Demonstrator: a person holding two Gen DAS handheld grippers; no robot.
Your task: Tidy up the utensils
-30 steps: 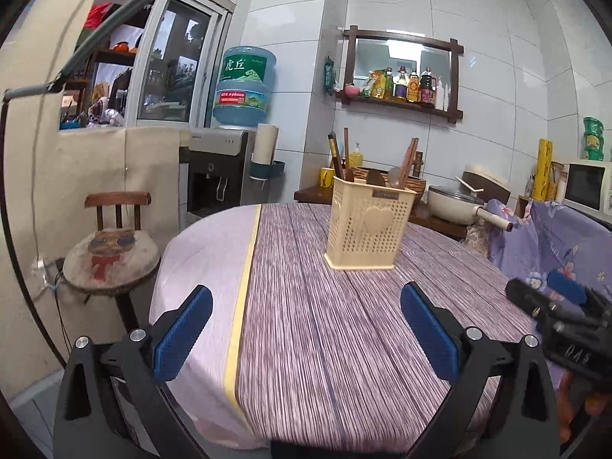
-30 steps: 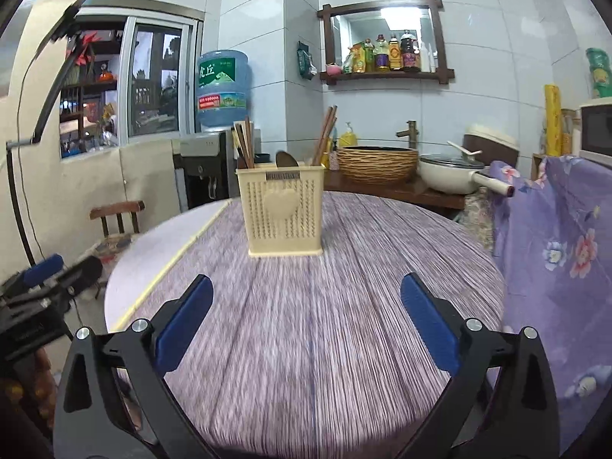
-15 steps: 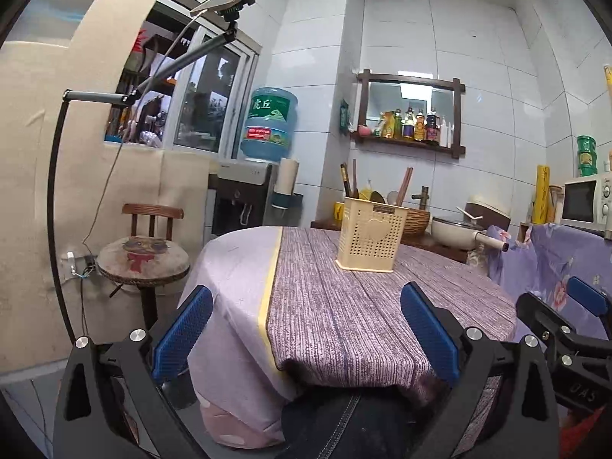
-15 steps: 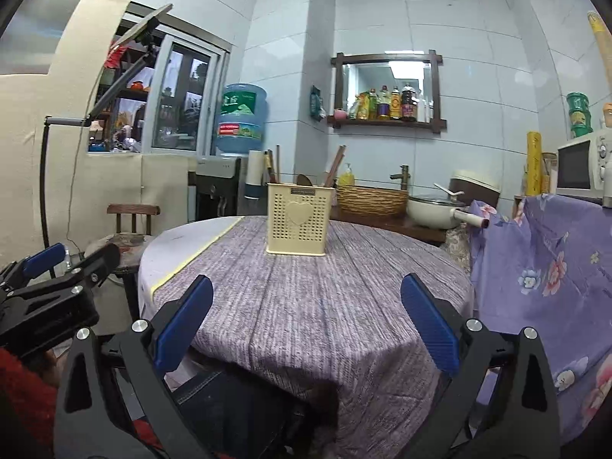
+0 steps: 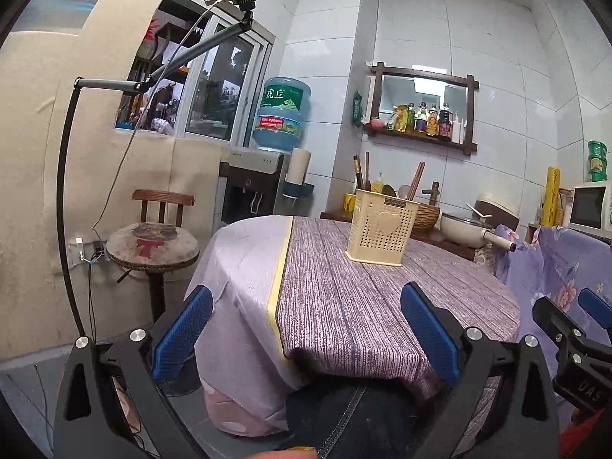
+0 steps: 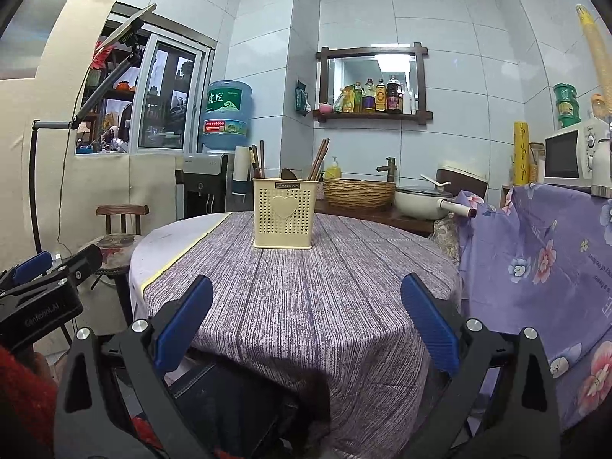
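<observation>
Utensils: chopsticks (image 6: 320, 157) and spoons stand upright in the cream holder (image 6: 285, 217), centre of the right wrist frame; right of centre in the left wrist frame.
Holder: perforated plastic caddy (image 5: 381, 230) on the purple-clothed surface (image 6: 306, 306), well apart from both grippers.
Handling, judged: chopsticks look light, stiff and thin, likely to slip or pivot between flat pads; the caddy looks light and could tip if tugged sideways.
Where to hold: pinch a utensil on its upper shaft above the rim and lift straight up.
Left gripper (image 5: 306, 329): jaws spread wide, nothing between them, low at the near edge of the surface.
Right gripper (image 6: 306, 325): jaws spread wide, empty, also short of the surface.
</observation>
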